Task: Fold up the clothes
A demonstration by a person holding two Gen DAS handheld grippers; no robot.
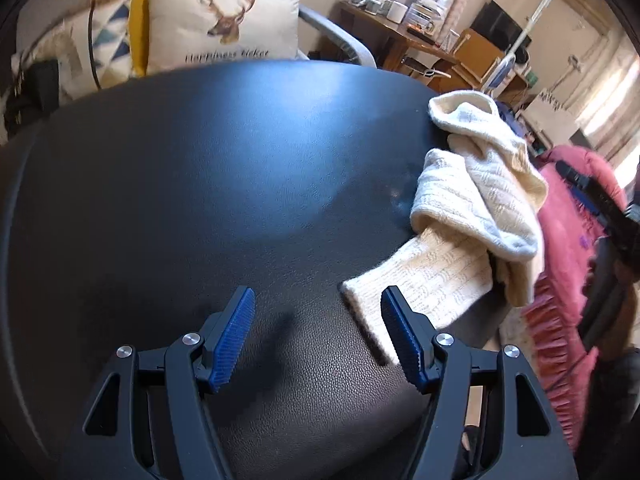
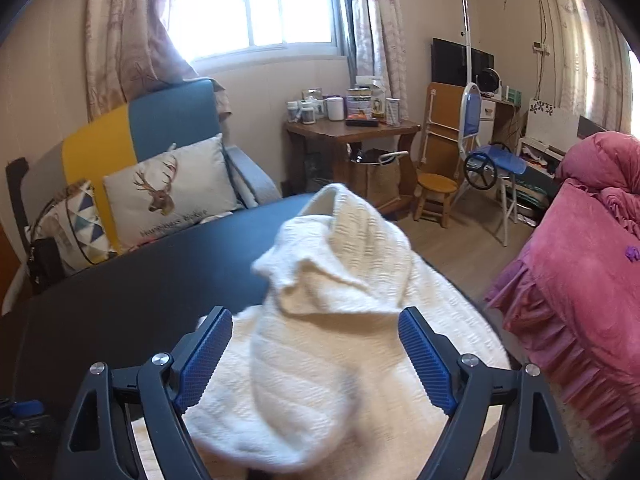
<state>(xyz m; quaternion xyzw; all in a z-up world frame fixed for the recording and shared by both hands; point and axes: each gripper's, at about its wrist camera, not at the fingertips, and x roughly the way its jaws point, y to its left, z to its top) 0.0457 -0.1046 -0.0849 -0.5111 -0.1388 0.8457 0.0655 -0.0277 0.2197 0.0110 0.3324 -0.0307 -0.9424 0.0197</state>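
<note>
1. Left wrist view: the left gripper hangs over a black leather-textured table, its blue ribbed pads standing wide apart with only bare tabletop between them.
2. A cream knitted sweater lies bunched along the right side of the table. One sleeve end reaches toward the near edge and passes just behind the right-hand pad; whether it touches that pad I cannot tell.
3. At the right edge of this view a dark, blue-padded tool, apparently the other gripper, shows beside a pink ruffled bedspread, too blurred to read.
4. Right wrist view: the right gripper has its jaws spread wide as well. A raised fold of the sweater stands up between the blue pads, with the rest of the garment spread beneath, partly blurred.
5. Neither pad visibly presses on the knit; gaps show on both sides, so nothing is clamped.
6. Far beyond the table sits a sofa with a deer-print cushion; a wooden side table crowded with jars stands below a bright window, and the pink bed fills the right side.
</note>
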